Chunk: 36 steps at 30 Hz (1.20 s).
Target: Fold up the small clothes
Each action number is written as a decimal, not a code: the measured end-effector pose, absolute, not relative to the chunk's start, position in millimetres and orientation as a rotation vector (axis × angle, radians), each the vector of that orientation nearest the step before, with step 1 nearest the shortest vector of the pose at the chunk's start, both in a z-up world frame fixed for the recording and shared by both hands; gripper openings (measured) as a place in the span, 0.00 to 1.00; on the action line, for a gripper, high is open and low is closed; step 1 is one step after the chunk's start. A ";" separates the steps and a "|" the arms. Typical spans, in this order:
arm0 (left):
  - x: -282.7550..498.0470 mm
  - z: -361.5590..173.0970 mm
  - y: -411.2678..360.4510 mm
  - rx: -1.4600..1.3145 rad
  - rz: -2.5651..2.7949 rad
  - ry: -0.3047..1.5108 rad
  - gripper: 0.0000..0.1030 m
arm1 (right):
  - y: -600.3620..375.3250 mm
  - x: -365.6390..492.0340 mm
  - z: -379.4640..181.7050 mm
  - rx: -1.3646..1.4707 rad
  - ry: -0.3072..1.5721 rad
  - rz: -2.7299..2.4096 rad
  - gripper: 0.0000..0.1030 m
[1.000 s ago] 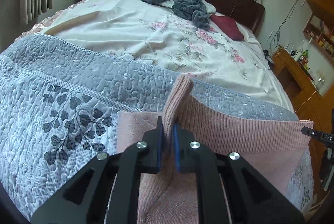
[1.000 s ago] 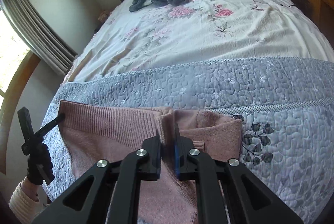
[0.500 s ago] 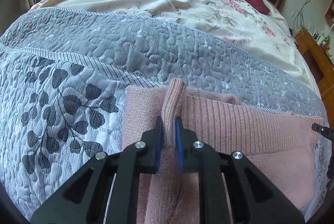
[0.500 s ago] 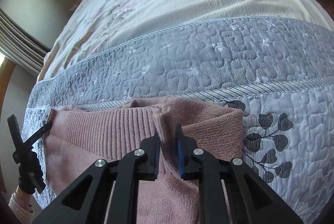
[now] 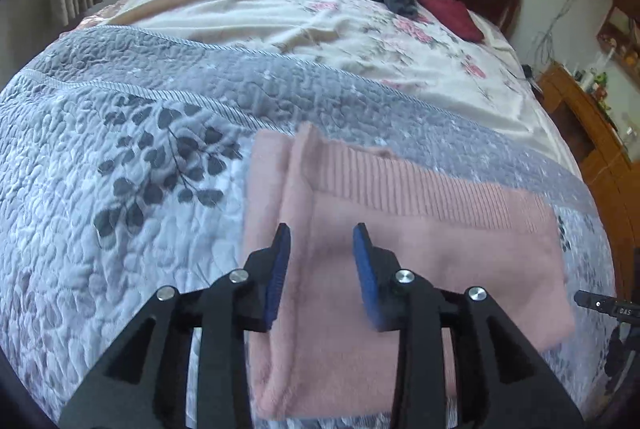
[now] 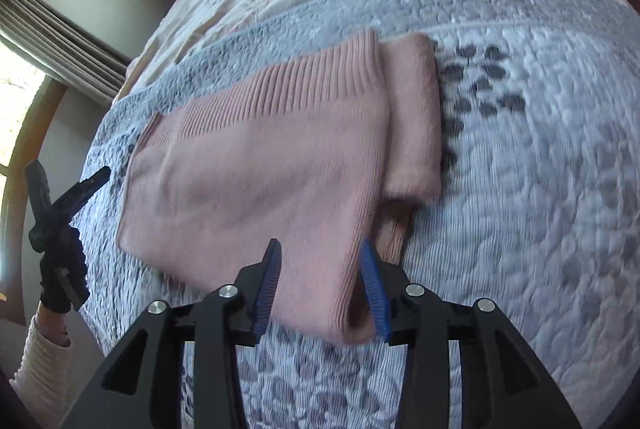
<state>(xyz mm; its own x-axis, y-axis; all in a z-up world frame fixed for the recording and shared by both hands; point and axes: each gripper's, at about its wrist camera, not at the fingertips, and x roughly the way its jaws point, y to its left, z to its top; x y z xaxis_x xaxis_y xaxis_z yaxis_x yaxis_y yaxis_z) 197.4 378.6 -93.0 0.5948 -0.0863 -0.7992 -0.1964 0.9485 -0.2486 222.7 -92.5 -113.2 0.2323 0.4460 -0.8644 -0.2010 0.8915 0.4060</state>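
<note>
on the bed, in the left wrist view, the pink sweater [image 5: 420, 253] is laid folded on the grey quilt [image 5: 120, 157], w/ the ribbed hem turned toward the headboard. the left gripper [image 5: 322, 261] is held over it w/ jaws apart, nothing clamped. "das" is read on the other tool at the right edge.

in the right wrist view, the right gripper [image 6: 320, 289] is held w/ jaws apart around the near fold, no grip made. the fold is best flattened & edges squared before a regrasp. no writing is seen here.
</note>
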 end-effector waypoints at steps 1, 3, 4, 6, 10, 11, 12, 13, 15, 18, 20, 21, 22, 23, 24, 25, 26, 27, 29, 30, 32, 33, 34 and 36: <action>191.4 -97.6 367.7 -0.312 0.042 0.961 0.35 | -92.0 214.7 -118.2 0.213 1.276 0.438 0.40; 180.7 -106.6 347.8 -0.296 -0.009 0.993 0.37 | -91.4 202.9 -127.4 0.188 1.298 0.414 0.33; 177.3 -111.4 340.1 -0.286 -0.026 1.008 0.37 | -91.4 200.5 -130.5 0.199 1.303 0.426 0.18; 172.8 -122.3 328.4 -0.257 -0.035 1.040 0.37 | -95.6 197.4 -129.1 0.215 1.298 0.408 0.12; 170.0 -144.8 325.8 -0.265 -0.025 1.099 0.37 | -100.8 197.2 -129.1 0.219 1.305 0.390 0.10; 169.8 -149.9 326.8 -0.260 -0.015 1.109 0.37 | -100.1 197.1 -133.0 0.204 1.314 0.381 0.10; 168.9 -153.4 328.4 -0.259 -0.012 1.114 0.36 | -99.9 196.8 -138.3 0.200 1.324 0.375 0.10; 168.2 -155.9 329.7 -0.264 -0.013 1.115 0.36 | -100.8 196.5 -144.0 0.202 1.333 0.370 0.10; 167.5 -157.3 331.6 -0.274 -0.017 1.112 0.36 | -101.1 196.2 -151.6 0.212 1.341 0.366 0.10; 168.3 -156.5 331.0 -0.272 -0.016 1.121 0.36 | -100.4 197.8 -151.5 0.224 1.346 0.372 0.11; 171.4 -153.1 329.6 -0.262 -0.013 1.133 0.37 | -100.7 199.2 -146.8 0.240 1.346 0.388 0.14; 172.2 -149.6 328.3 -0.258 -0.012 1.133 0.38 | -102.0 200.2 -142.2 0.251 1.339 0.397 0.17; 173.2 -144.8 326.9 -0.257 -0.017 1.124 0.38 | -103.7 201.4 -136.3 0.258 1.326 0.406 0.27; 174.4 -139.4 325.3 -0.256 -0.023 1.112 0.39 | -105.8 203.3 -129.9 0.264 1.309 0.409 0.35; 176.6 -133.7 323.4 -0.257 -0.030 1.099 0.42 | -109.0 206.4 -123.8 0.272 1.293 0.404 0.49; 179.4 -128.7 321.2 -0.261 -0.037 1.088 0.44 | -112.7 210.7 -117.9 0.283 1.273 0.400 0.57; 182.8 -124.1 319.2 -0.266 -0.043 1.079 0.47 | -116.2 216.0 -113.1 0.292 1.259 0.395 0.59; 186.8 -120.3 317.0 -0.271 -0.049 1.071 0.47 | -119.4 221.9 -109.9 0.306 1.253 0.385 0.65; 197.5 -116.3 312.1 -0.272 -0.055 1.067 0.49 | -127.0 236.5 -108.3 0.357 1.250 0.386 0.69; 202.6 -115.1 309.8 -0.272 -0.055 1.064 0.51 | -130.0 244.1 -109.9 0.385 1.255 0.398 0.69; 213.5 -115.5 306.5 -0.275 -0.054 1.062 0.52 | -135.4 259.2 -116.8 0.434 1.277 0.410 0.69; 218.0 -116.6 305.4 -0.283 -0.055 1.065 0.52 | -137.4 265.4 -121.2 0.446 1.287 0.407 0.69; 221.8 -118.2 304.6 -0.295 -0.058 1.069 0.52 | -138.9 270.9 -125.9 0.452 1.296 0.409 0.69; 228.0 -123.3 304.5 -0.315 -0.057 1.081 0.53 | -140.2 280.3 -135.9 0.466 1.315 0.411 0.69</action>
